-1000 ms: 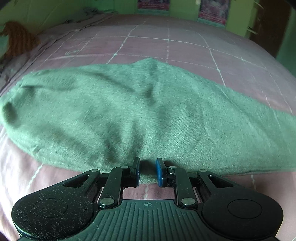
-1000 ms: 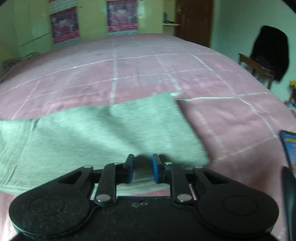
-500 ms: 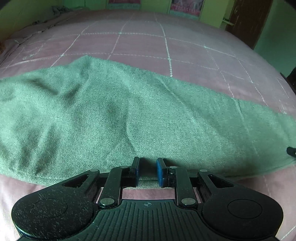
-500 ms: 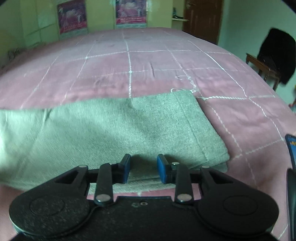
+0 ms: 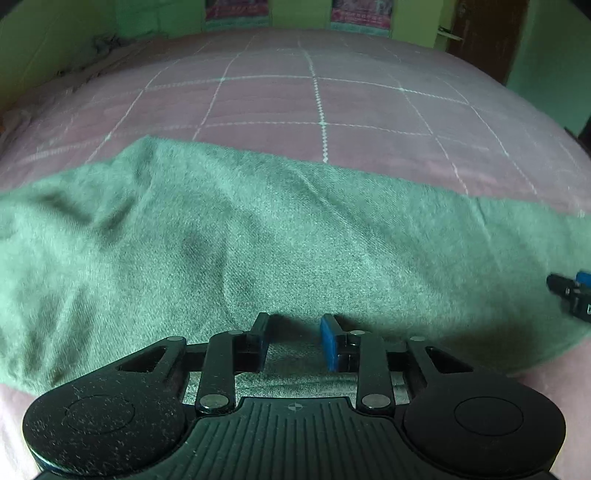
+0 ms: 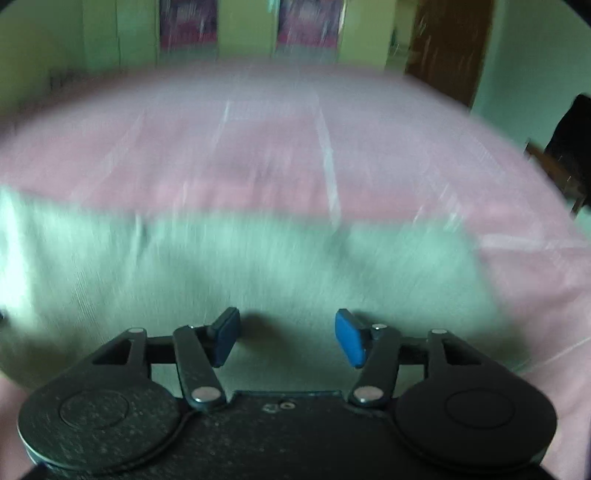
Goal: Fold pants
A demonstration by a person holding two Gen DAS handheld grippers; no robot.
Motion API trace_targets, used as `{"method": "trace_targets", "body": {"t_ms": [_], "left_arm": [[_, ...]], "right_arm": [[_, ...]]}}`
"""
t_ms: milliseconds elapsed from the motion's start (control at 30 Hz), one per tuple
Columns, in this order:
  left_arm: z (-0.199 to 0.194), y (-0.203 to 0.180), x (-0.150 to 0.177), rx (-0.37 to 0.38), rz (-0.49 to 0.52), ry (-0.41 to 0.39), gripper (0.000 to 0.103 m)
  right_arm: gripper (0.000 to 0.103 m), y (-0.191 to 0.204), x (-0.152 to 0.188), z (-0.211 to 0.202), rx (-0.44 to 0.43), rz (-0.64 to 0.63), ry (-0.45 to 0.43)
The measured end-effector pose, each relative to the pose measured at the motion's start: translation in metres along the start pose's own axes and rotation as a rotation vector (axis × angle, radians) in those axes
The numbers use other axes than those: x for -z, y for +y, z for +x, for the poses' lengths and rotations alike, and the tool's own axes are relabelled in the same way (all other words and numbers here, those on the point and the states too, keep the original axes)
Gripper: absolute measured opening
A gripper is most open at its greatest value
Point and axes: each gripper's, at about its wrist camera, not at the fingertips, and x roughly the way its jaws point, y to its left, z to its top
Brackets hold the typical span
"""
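Green-grey pants (image 5: 258, 240) lie folded lengthwise across a pink bed (image 5: 332, 103). My left gripper (image 5: 295, 343) is open over the near edge of the pants, with cloth showing between its jaws but not pinched. My right gripper (image 6: 286, 339) is wide open and empty over the pants' (image 6: 258, 266) right end; this view is motion-blurred. The right gripper's tip also shows at the right edge of the left wrist view (image 5: 572, 295), resting above the cloth.
The pink bedspread (image 6: 295, 155) with white grid lines stretches far behind the pants. Posters (image 6: 306, 22) hang on the green back wall. A brown door (image 6: 447, 48) is at the back right, and a chair with dark clothing (image 6: 569, 147) stands right of the bed.
Both grippers have opened and let go of the pants' edge, the right one wider. The pants have settled flat on the bed. The right wrist view is now blurred by motion.
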Motion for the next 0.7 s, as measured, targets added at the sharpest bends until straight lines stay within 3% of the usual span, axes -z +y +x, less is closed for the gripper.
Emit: {"method": "trace_targets", "body": {"t_ms": [100, 300, 533, 700], "left_arm": [[-0.001, 0.0, 0.003, 0.004, 0.008, -0.015, 0.031], [-0.007, 0.002, 0.008, 0.013, 0.021, -0.026, 0.035], [-0.014, 0.015, 0.021, 0.004, 0.018, -0.033, 0.059], [-0.014, 0.022, 0.019, 0.023, 0.012, -0.024, 0.061]], "right_arm": [[0.059, 0.004, 0.014, -0.002, 0.03, 0.009, -0.075], [0.059, 0.008, 0.016, -0.007, 0.046, 0.033, -0.074], [0.06, 0.012, 0.031, -0.022, 0.056, 0.05, -0.071], [0.06, 0.019, 0.035, -0.027, 0.071, 0.055, -0.07]]}}
